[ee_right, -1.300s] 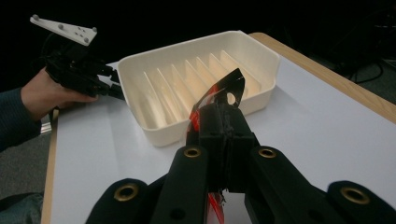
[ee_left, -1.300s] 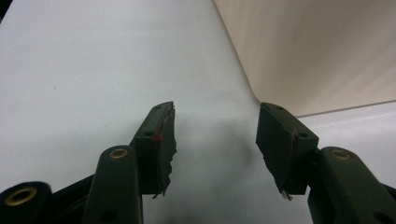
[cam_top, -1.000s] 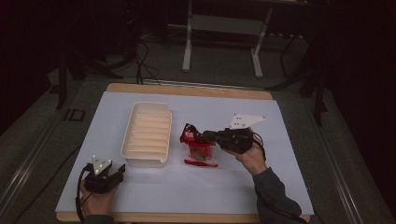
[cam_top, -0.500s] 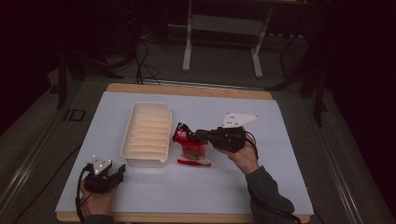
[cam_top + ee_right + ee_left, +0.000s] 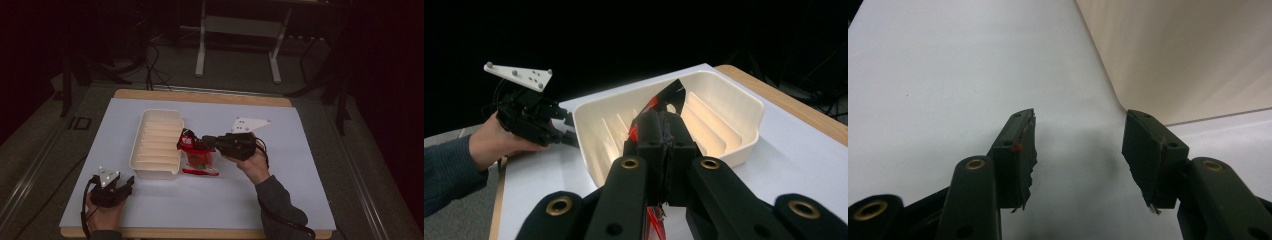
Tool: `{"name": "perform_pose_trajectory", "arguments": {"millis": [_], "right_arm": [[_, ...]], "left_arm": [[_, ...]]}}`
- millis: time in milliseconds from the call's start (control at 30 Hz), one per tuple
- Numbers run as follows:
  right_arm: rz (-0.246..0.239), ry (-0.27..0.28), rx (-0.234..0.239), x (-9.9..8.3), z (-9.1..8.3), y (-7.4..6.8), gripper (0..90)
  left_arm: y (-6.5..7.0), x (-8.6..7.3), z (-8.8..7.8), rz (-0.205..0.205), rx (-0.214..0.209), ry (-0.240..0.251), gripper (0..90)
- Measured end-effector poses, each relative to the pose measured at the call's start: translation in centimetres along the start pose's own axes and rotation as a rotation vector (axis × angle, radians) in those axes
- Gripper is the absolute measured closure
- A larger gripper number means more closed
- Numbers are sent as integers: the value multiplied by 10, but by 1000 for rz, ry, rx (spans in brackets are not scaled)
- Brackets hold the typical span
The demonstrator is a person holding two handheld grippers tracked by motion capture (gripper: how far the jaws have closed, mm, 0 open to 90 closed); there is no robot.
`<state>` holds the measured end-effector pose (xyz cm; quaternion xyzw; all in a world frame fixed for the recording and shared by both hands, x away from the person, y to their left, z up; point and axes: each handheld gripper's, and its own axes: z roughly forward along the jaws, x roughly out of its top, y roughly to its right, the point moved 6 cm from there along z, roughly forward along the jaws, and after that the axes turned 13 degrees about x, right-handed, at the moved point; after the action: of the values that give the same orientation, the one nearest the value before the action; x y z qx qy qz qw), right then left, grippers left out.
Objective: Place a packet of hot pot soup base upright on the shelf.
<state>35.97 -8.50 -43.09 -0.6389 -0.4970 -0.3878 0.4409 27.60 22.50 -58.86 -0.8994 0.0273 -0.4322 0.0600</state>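
A red packet (image 5: 199,159) with a dark top edge hangs from my right gripper (image 5: 188,142), which is shut on its upper end just right of the white ribbed tray (image 5: 155,145). In the right gripper view the jaws are pressed together on the packet (image 5: 650,106), and the tray (image 5: 724,120) lies right behind it. My left gripper (image 5: 127,183) rests in a hand near the table's front left corner, below the tray. Its jaws stand open (image 5: 1078,135) over the bare white surface, with the tray's wall (image 5: 1198,60) at the upper right.
The white mat (image 5: 300,190) covers a wooden table top with edges showing at front and back. A metal stand (image 5: 235,45) and cables lie on the dark floor behind. The left hand with its gripper (image 5: 531,120) shows beyond the tray's far end.
My right gripper has carried the red packet leftward, up to the tray's right side. The left gripper has stayed in place.
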Motion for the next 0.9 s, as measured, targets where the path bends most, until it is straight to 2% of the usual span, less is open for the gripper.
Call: {"name": "perform_pose_trajectory", "arguments": {"millis": [133,267,633,900], "right_arm": [[0,15,7,5,5,0,889],[-10,11,20,8,14,-2,889],[-14,12,43,16,36,-3,889],[-8,35,74,19,54,-4,889]], "left_arm": [[0,0,0,-2,-1,0,471],[-2,0,0,-22,-6,2,471],[-1,0,0,-13,-7,1,471],[-2,0,0,-15,-9,-1,470]]}}
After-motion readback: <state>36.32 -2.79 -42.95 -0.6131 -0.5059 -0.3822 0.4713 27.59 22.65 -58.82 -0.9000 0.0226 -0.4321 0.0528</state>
